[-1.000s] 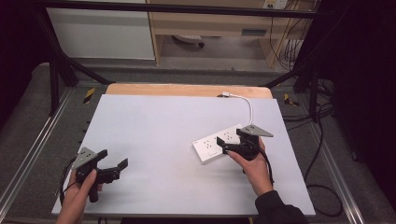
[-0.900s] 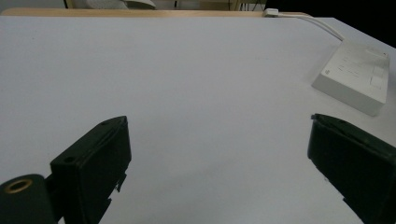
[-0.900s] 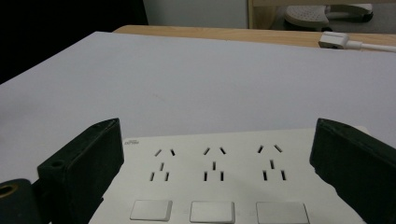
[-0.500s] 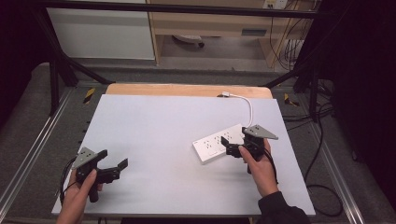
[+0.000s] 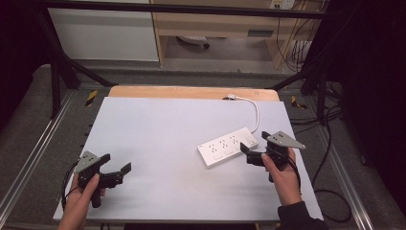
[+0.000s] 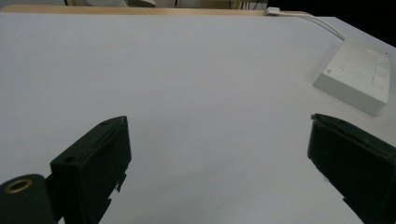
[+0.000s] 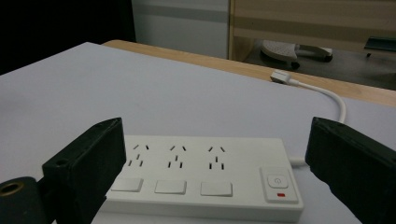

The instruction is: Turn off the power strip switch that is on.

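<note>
The right gripper (image 7: 215,163) has its two black jaws spread wide, one at each lower corner, with nothing between them. Just beyond them a white power strip (image 7: 205,179) lies flat on the pale table (image 7: 93,88), showing three socket groups, three switches and a power button with a red mark. Its white cable (image 7: 327,95) curves back to a plug (image 7: 281,75) on the wooden edge (image 7: 196,58)

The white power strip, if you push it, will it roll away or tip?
Probably neither. The power strip is a flat, boxy slab lying low on the table, so it should slide, not roll. Its hard plastic shell looks stiff and smooth, maybe slippery for jaws. The bendy white cable may drag and twist it.
</note>
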The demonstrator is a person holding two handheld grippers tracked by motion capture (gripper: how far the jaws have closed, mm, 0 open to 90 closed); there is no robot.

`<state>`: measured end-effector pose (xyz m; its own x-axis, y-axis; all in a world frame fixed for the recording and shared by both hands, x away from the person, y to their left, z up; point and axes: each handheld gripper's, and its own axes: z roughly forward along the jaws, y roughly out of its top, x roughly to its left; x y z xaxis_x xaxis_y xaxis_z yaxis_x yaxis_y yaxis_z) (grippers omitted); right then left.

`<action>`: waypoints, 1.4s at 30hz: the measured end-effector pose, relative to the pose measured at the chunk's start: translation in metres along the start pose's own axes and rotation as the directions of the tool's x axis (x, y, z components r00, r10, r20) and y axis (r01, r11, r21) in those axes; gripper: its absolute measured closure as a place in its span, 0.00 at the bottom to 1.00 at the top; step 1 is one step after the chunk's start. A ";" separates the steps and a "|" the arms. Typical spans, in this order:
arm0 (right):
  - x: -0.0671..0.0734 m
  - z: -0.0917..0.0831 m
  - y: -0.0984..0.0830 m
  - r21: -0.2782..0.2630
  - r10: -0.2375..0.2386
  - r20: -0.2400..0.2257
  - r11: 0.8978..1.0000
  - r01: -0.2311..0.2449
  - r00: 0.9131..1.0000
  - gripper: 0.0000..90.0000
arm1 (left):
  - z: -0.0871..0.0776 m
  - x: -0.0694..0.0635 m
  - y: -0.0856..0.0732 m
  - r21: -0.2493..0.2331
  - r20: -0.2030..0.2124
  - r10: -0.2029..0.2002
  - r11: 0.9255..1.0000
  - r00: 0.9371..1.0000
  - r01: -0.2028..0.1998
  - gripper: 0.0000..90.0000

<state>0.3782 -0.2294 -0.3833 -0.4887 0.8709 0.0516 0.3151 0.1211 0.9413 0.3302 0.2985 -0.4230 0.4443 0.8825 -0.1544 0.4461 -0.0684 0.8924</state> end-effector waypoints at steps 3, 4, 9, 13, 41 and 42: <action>-0.004 -0.006 -0.002 -0.001 -0.005 0.007 1.000 0.005 1.000 0.07 | 0.000 0.000 0.000 0.000 0.000 0.000 1.000 1.000 0.000 0.07; -0.005 -0.007 -0.003 -0.001 -0.005 0.010 1.000 0.005 1.000 0.07 | 0.000 0.000 0.000 -0.001 0.000 -0.001 1.000 1.000 0.001 0.07; -0.011 -0.015 -0.005 -0.014 0.006 0.023 1.000 -0.006 1.000 0.07 | 0.000 0.000 0.000 -0.002 0.002 -0.001 1.000 1.000 0.001 0.07; -0.016 -0.020 -0.009 -0.023 0.002 0.032 1.000 -0.001 0.999 0.07 | -0.001 0.000 0.000 -0.002 0.002 -0.001 1.000 1.000 0.001 0.07; -0.045 -0.035 -0.054 0.039 0.009 0.045 0.999 -0.010 0.999 0.03 | -0.011 -0.008 -0.002 -0.016 0.012 -0.003 1.000 1.000 0.003 0.07; -0.044 -0.033 -0.055 0.051 0.011 0.037 0.999 -0.013 0.999 0.03 | -0.011 -0.008 -0.002 -0.016 0.012 -0.002 1.000 1.000 0.002 0.07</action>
<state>0.3558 -0.2903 -0.4264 -0.4547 0.8893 0.0498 0.3628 0.1339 0.9222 0.3178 0.2966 -0.4186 0.4529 0.8769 -0.1613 0.4344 -0.0590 0.8988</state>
